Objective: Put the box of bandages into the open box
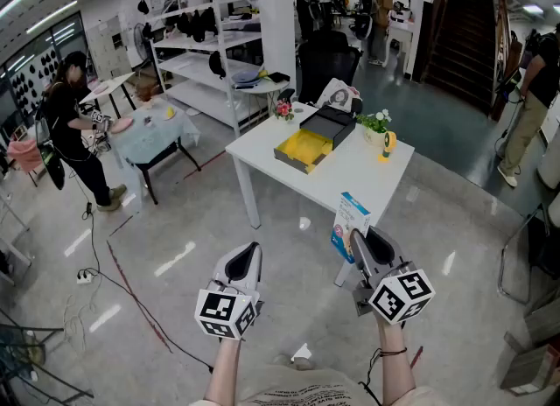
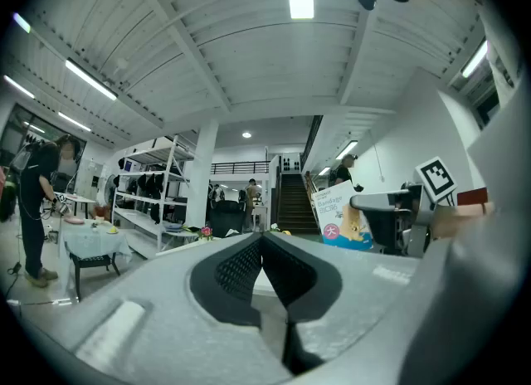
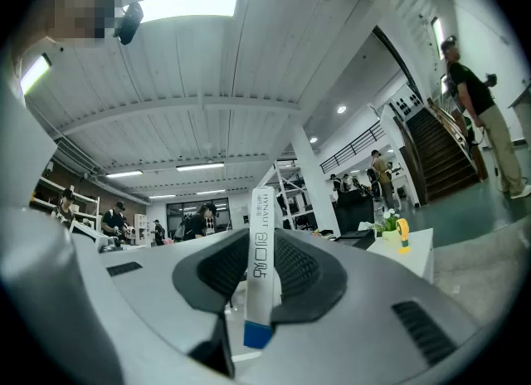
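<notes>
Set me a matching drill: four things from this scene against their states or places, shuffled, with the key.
Things:
1. box of bandages
2. open box
3. left gripper
4. potted plant

States or places:
A. jaws shut, nothing between them
B. yellow inside, on the white table
C. clamped in the right gripper
D. beside a yellow ornament

Pairs: 1-C; 2-B; 3-A; 4-D

Two grippers near, left gripper (image 1: 248,254) and right gripper (image 1: 364,238), one box of bandages (image 1: 351,217), one open box (image 1: 306,148), one white table (image 1: 354,175), two flower pots far, pink-flowered pot (image 1: 283,111) left, green plant pot (image 1: 375,125) right, one shelf rack (image 1: 208,41) far left.
</notes>
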Motion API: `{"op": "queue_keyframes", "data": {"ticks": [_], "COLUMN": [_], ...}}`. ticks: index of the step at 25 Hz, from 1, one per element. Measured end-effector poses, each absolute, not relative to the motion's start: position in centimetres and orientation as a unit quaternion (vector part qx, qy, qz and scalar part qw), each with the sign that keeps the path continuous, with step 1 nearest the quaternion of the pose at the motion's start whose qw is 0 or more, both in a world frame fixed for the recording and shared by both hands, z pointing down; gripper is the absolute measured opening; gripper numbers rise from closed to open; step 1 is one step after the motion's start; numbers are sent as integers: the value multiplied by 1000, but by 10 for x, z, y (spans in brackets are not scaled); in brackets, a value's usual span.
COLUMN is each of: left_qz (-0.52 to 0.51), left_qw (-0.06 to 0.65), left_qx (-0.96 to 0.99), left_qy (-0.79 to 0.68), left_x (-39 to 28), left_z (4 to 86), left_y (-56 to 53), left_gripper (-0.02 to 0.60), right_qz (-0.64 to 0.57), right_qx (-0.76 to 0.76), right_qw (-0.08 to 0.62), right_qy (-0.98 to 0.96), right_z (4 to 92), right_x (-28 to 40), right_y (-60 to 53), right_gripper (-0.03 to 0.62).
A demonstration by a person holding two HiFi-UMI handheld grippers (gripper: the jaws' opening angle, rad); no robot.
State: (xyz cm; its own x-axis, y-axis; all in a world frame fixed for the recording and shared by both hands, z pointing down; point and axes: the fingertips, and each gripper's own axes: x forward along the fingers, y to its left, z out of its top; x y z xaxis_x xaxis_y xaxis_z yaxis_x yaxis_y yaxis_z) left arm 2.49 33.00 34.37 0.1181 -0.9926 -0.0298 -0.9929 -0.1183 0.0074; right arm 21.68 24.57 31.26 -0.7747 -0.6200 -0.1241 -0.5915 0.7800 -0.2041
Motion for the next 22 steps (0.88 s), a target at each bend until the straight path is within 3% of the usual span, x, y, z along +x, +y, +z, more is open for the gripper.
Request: {"op": "queue_keyframes", "data": {"ticks": [22], "left_qz": [-2], "left_qw": [-3], "left_qx": [-729], "left_qy": [684], "left_x": [36], "left_z": [366], "left_y": [311], "left_gripper": [21], "right_qz": [-110], "right_qx": [-332], "right_qw": [107], "right_qy": [931], "right_z": [337], "right_x": [239], "right_y": [205], "right_gripper": [92]}}
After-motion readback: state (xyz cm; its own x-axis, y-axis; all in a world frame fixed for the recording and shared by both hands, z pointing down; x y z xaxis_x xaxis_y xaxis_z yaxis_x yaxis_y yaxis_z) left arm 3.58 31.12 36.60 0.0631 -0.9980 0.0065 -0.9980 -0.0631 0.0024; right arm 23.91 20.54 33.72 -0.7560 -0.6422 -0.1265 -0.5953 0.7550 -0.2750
